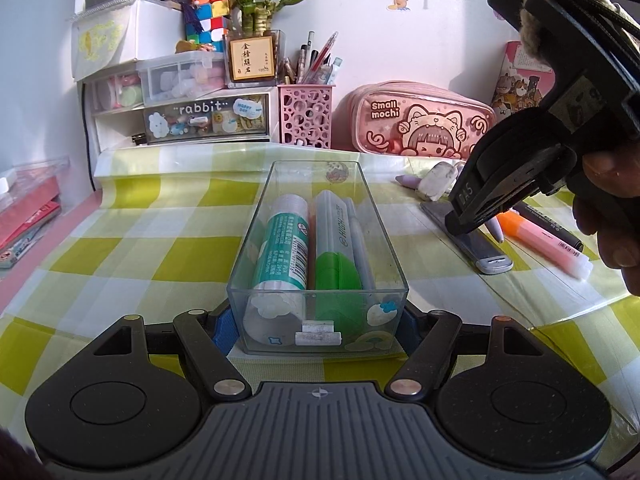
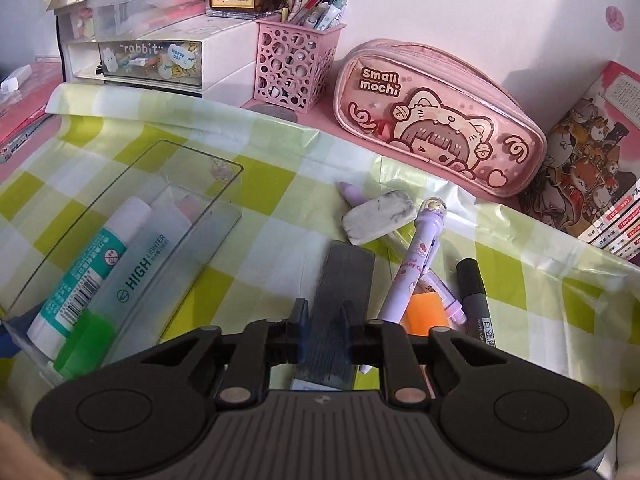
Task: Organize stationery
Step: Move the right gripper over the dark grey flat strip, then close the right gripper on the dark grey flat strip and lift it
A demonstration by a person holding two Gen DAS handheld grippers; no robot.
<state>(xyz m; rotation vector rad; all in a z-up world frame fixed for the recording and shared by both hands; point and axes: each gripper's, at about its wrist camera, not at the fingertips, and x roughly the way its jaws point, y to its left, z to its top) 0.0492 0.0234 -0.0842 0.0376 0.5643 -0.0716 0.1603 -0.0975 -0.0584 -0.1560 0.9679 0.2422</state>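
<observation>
My left gripper (image 1: 318, 332) is shut on the near end of a clear plastic box (image 1: 380, 216), its blue pads against both side walls. Inside lie a teal glue stick (image 1: 280, 248), a green highlighter (image 1: 334, 240) and a grey pen (image 1: 360, 236). To the box's right, my right gripper (image 2: 323, 312) points steeply down and is shut on a dark grey flat bar (image 2: 346, 268) that lies on the checked cloth; in the left wrist view that gripper (image 1: 464, 226) stands on the bar (image 1: 480, 250). Loose beside it are a white eraser (image 2: 378, 216), a purple pen (image 2: 416, 264), an orange highlighter (image 2: 426, 308) and a black marker (image 2: 476, 296).
Along the back wall stand a drawer unit (image 2: 152, 60), a pink pen holder (image 2: 296, 68) full of pens and a pink pencil case (image 2: 440, 120). A book (image 2: 592, 168) leans at the far right. A person's hand (image 1: 612, 216) grips the right tool.
</observation>
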